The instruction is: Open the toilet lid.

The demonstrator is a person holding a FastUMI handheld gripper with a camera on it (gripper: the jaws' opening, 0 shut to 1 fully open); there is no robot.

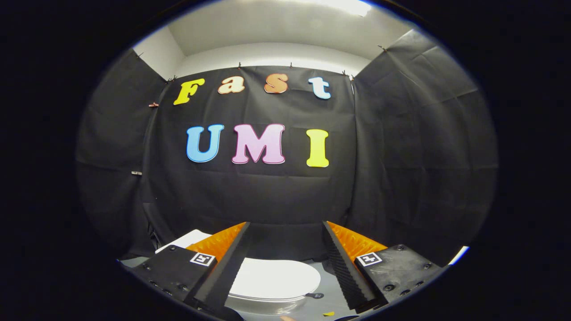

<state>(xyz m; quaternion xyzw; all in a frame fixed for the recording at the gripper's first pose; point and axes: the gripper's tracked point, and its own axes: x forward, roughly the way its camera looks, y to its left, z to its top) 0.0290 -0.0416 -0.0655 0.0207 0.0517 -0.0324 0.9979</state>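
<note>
A white toilet stands low between my fingers, its oval lid (274,278) lying shut and flat on the bowl rim (267,304). My gripper (285,229) is open, its two black ribbed fingers with orange sides spread wide, the fingertips held above and beyond the lid with nothing between them. A white piece (187,240), perhaps the tank, peeks out past the left finger (232,254). The right finger (343,263) hangs over the grey floor beside the bowl.
Black cloth walls close the booth on three sides, the back wall just beyond the toilet. Grey floor (328,285) lies to the right of the bowl, with a small dark mark (316,295) and a yellow scrap (328,314) on it.
</note>
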